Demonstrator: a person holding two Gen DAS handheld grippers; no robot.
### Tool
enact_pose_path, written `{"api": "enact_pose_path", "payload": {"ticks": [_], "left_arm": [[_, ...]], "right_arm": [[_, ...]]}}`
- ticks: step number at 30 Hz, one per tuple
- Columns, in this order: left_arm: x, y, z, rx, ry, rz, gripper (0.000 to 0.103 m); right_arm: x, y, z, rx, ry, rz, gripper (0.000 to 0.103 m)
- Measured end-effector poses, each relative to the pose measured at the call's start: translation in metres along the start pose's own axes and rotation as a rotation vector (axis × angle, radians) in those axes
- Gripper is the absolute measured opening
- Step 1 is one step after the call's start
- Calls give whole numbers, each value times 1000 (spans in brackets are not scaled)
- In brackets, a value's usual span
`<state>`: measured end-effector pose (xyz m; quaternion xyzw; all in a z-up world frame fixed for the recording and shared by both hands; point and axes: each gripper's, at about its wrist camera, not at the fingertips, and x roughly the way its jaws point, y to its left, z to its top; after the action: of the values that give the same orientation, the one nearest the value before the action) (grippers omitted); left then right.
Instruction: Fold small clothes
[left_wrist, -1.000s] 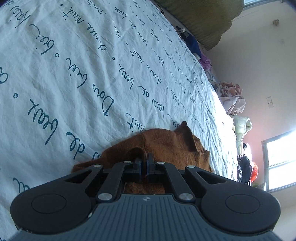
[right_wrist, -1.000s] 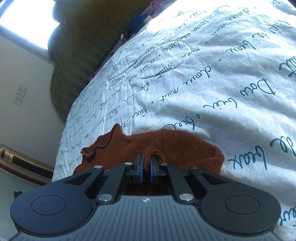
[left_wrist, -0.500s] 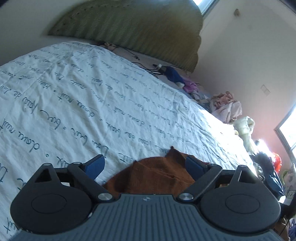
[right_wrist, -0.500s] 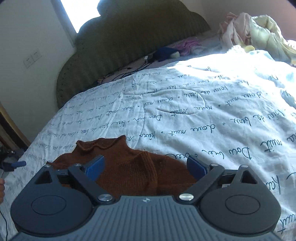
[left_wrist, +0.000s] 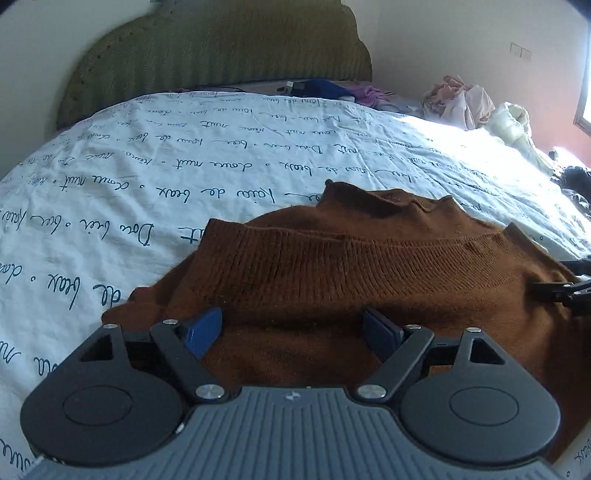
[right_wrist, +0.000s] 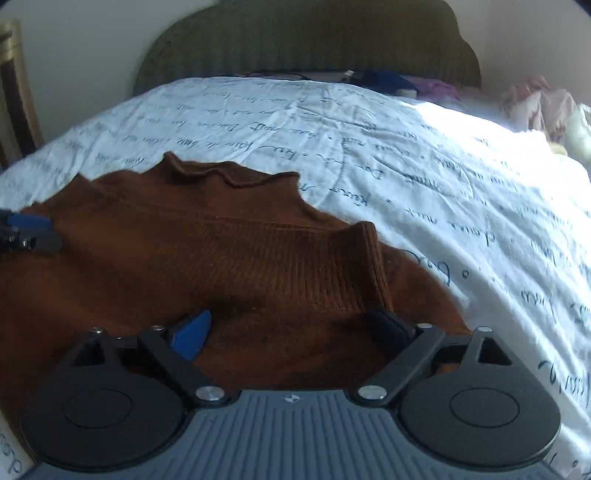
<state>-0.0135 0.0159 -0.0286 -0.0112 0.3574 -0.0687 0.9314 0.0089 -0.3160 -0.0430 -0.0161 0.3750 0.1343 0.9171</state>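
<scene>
A small brown knitted sweater (left_wrist: 369, 266) lies on the bed, its ribbed hem folded up over its body toward the ruffled collar. It also shows in the right wrist view (right_wrist: 207, 254). My left gripper (left_wrist: 293, 334) is open and empty just above the near part of the sweater. My right gripper (right_wrist: 291, 330) is open and empty over the sweater's right side. The right gripper's fingers (left_wrist: 561, 293) show at the right edge of the left wrist view. The left gripper's fingers (right_wrist: 29, 230) show at the left edge of the right wrist view.
The bed has a white sheet with blue script (left_wrist: 184, 177) and a green headboard (left_wrist: 221, 55). A pile of pale clothes (left_wrist: 465, 99) lies at the far right. Blue and purple items (right_wrist: 399, 83) lie by the headboard.
Both grippers were shut on the sweater's hem a second ago. They have let go, opened wide, and tilted level. The hem now lies folded over the sweater's body.
</scene>
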Motion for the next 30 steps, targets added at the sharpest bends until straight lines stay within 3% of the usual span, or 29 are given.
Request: {"api": "enact_pose_path", "payload": {"ticks": [5,8,14,16,23,30], "left_arm": [[-18,-13,-2,-9,-30,57,93],[-27,-21,0,-38,-45,63,98],[-38,-30,-10,-39,-45,69,99],[-36,-31,-15,-28,-37,89,100],[-31,-22,-27,24,-21,97,100],[-53,-2,-28,-19,-32,127,100]], "right_arm": [[-40,9,-9,12,-72,6,93],[-58,28,-14,13,-115,78,93],[-50,67,-27,-26,-77,156,93],[-43,75,-32,-60,-58,115,93],[-39,39,-43,-12,-65,87,94],[-54,26,-48,-1,-70,67,93]]}}
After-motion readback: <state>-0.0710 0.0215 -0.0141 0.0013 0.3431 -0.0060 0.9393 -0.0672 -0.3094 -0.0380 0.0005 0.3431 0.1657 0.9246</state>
